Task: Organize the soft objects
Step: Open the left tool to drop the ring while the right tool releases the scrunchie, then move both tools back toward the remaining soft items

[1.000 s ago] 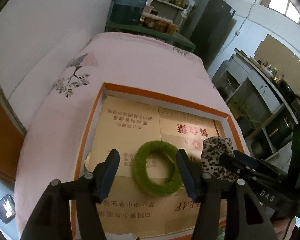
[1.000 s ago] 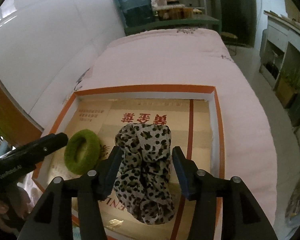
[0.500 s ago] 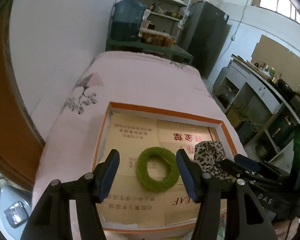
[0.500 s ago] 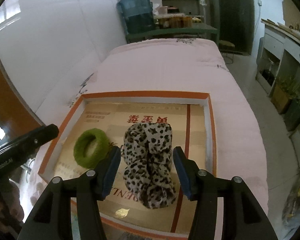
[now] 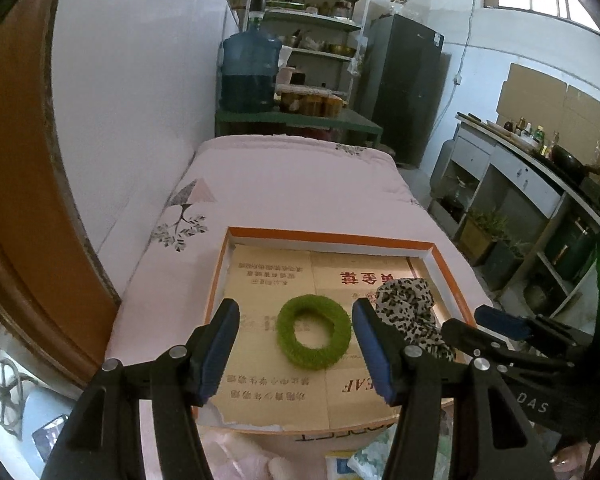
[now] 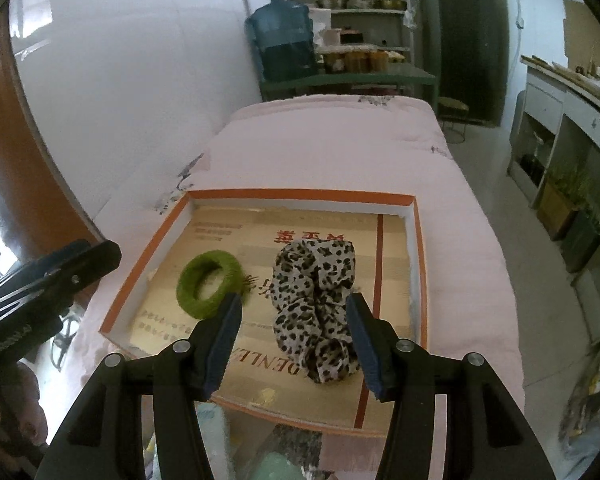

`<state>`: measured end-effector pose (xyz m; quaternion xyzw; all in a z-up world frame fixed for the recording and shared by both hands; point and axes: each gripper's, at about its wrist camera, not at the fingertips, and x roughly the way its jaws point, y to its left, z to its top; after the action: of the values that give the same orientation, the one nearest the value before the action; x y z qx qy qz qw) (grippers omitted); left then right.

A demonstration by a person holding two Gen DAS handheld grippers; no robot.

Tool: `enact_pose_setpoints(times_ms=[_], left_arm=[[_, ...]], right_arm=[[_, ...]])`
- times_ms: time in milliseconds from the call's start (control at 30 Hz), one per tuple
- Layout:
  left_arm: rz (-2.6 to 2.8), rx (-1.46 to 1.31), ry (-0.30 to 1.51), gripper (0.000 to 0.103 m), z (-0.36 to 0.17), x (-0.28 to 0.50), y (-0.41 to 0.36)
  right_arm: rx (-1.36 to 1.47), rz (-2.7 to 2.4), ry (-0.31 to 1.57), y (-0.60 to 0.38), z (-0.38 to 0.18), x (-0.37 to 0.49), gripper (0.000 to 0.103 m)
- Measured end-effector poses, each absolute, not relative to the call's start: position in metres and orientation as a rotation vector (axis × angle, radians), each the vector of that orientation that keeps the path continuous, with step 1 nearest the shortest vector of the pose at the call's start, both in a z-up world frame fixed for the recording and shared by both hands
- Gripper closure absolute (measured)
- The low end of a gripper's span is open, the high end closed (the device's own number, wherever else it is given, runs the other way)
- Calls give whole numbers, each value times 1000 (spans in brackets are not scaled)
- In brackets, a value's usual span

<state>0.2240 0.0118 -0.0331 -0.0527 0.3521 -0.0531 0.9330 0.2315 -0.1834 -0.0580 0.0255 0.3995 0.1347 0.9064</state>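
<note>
A green fuzzy ring (image 5: 314, 332) (image 6: 208, 284) and a leopard-print scrunchie (image 5: 410, 316) (image 6: 316, 312) lie side by side inside a shallow orange-rimmed cardboard box (image 5: 324, 237) (image 6: 300, 194) on a pink bed. My left gripper (image 5: 296, 354) is open and empty, held back above the box's near edge, in line with the green ring. My right gripper (image 6: 294, 344) is open and empty, above the near edge, in line with the scrunchie.
The pink quilt (image 5: 292, 184) stretches away beyond the box. A white wall runs along the left. A blue water jug (image 5: 250, 72), shelves and a dark fridge stand at the far end. Cabinets line the right side. Bags lie below the box's near edge.
Both grippers have drawn back and up from the box, open and empty. The ring and scrunchie stay where they lay.
</note>
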Motion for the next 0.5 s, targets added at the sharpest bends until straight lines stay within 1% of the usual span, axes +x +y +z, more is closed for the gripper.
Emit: enact_pose_setpoints(times_ms=[267,500], left_arm=[[-82,-67,690,45,-24,204,10],[-82,-91,668,45,-19,176,17]], right_arm=[[53,290,780,-181,-42,199,47],[34,289,726,-177,-27,156,47]])
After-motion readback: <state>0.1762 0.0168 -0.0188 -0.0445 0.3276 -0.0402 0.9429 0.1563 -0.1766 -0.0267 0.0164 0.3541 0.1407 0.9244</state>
